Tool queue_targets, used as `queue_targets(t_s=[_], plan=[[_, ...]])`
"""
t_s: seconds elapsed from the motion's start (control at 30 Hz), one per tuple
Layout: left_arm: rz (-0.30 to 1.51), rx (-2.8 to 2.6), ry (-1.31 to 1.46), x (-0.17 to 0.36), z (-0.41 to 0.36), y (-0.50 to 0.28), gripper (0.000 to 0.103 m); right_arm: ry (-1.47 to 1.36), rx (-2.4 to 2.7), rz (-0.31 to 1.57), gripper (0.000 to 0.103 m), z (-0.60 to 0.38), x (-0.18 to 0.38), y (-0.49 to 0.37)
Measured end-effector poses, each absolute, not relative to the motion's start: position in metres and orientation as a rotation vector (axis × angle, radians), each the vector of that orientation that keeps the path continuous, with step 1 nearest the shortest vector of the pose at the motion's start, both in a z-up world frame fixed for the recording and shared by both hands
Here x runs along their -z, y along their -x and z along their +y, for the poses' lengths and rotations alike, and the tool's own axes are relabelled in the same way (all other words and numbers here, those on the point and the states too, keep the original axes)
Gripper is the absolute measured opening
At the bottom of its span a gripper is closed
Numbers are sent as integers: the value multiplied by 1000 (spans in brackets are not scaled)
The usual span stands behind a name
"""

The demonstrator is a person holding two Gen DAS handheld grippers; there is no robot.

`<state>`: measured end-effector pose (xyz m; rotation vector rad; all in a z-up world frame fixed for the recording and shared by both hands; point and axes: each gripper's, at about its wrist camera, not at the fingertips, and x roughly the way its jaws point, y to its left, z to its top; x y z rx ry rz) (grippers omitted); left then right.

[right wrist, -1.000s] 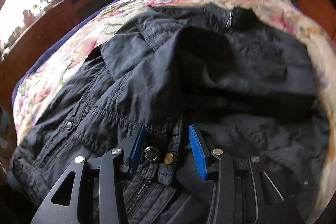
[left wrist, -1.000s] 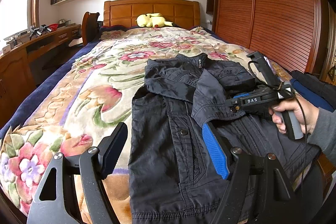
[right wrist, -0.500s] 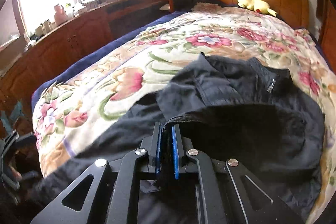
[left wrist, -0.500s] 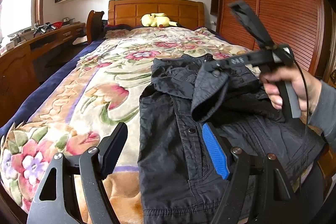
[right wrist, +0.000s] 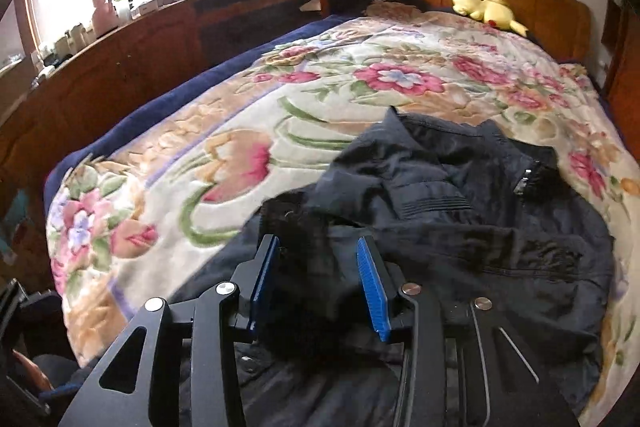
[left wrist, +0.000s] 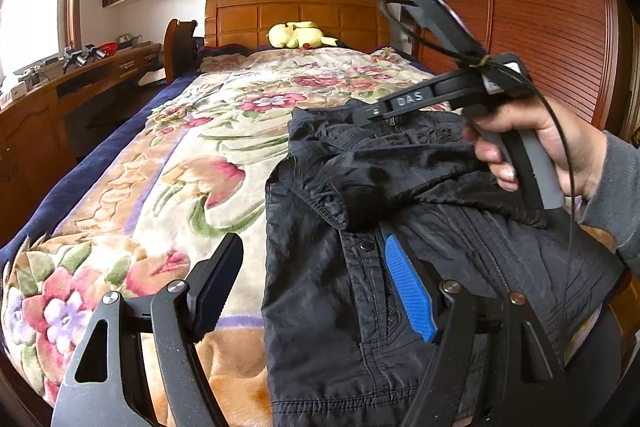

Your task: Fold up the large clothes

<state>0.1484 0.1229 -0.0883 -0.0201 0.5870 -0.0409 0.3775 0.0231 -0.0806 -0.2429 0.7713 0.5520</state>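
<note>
Two grippers are in view over a bed. Left gripper [left wrist: 310,287]: jaws set wide apart, nothing clamped; one finger sits over the floral blanket [left wrist: 168,187], the blue-padded finger over the front of the black jacket [left wrist: 320,307]. Right gripper [right wrist: 316,287]: jaws opening, blue pads [right wrist: 372,283] parted, with a dark fold of jacket fabric lying loosely between them; the pads do not press on it. In the left wrist view the same gripper [left wrist: 376,111] is seen held by a hand [left wrist: 540,143] in a grey sleeve [left wrist: 620,195], raised above the jacket's collar end, its fingertips largely hidden against the dark cloth.

Jacket: lies flat on the blanket at the near, right part of the bed, collar toward the wooden headboard [left wrist: 296,15], one sleeve folded across the chest, snap buttons visible along the front.

Surroundings: yellow plush toy [left wrist: 298,34] by the headboard; wooden desk [left wrist: 80,75] along the window side; slatted wardrobe doors [left wrist: 520,7] on the opposite side.
</note>
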Motion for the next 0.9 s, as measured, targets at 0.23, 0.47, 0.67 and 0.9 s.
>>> queue_targets(t_s=[0.23, 0.47, 0.67, 0.9], plan=[[596, 42, 22, 90, 120, -153, 75, 267, -482, 761, 42, -18, 102, -352], [617, 50, -7, 96, 102, -161, 75, 250, -388, 776, 42, -75, 137, -319], [642, 61, -12, 100, 83, -174, 75, 242, -328, 761, 42, -109, 146, -292], [654, 83, -24, 104, 50, -192, 75, 202, -284, 733, 57, -133, 148, -266]])
